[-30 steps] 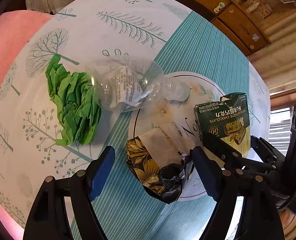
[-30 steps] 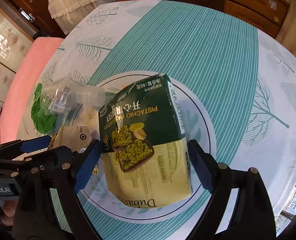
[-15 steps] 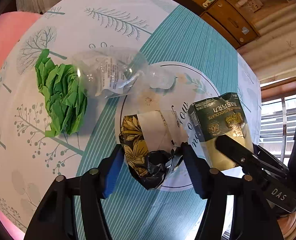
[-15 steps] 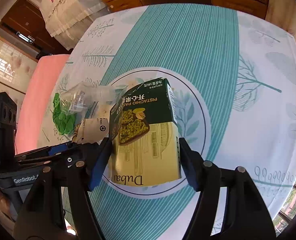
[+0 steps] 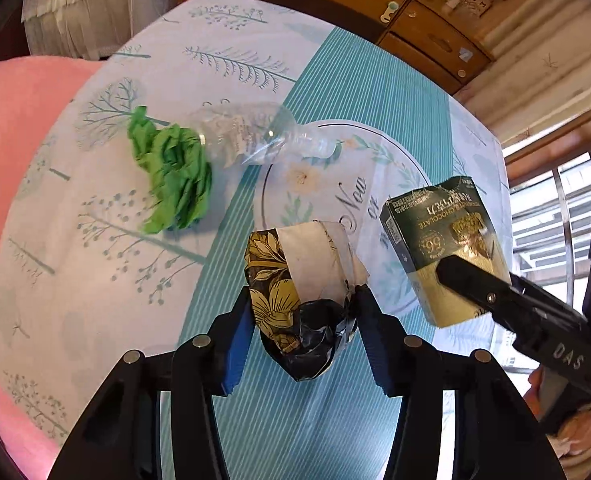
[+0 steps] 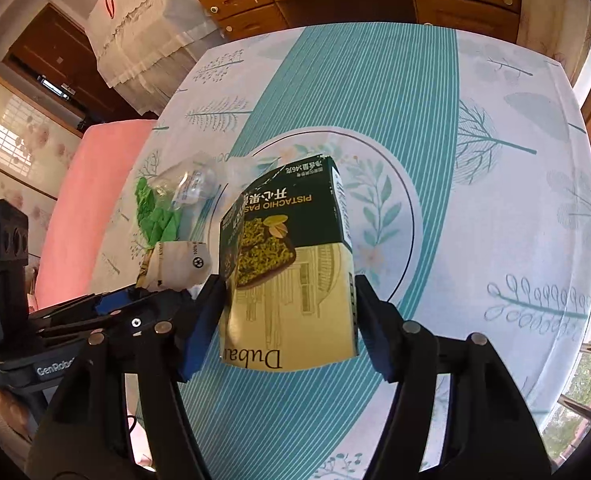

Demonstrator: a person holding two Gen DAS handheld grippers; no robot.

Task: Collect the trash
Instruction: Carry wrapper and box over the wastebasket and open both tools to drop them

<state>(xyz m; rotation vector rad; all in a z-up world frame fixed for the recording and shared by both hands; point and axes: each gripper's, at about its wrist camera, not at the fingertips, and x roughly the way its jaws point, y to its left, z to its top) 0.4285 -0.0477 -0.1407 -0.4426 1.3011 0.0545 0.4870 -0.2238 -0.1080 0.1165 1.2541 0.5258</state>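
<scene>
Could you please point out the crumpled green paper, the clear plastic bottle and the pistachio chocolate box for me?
Crumpled green paper (image 5: 173, 176): left wrist view, middle of the wad.
Clear plastic bottle (image 5: 247, 138): left wrist view, on its label.
Pistachio chocolate box (image 6: 291, 256): right wrist view, centre of its printed front face.

A crumpled black-and-gold floral wrapper (image 5: 295, 292) and a torn green pistachio chocolate box (image 6: 291, 264) hang lifted above the table. A crushed clear bottle (image 5: 251, 136) lies touching a wad of green paper (image 5: 175, 172).
</scene>
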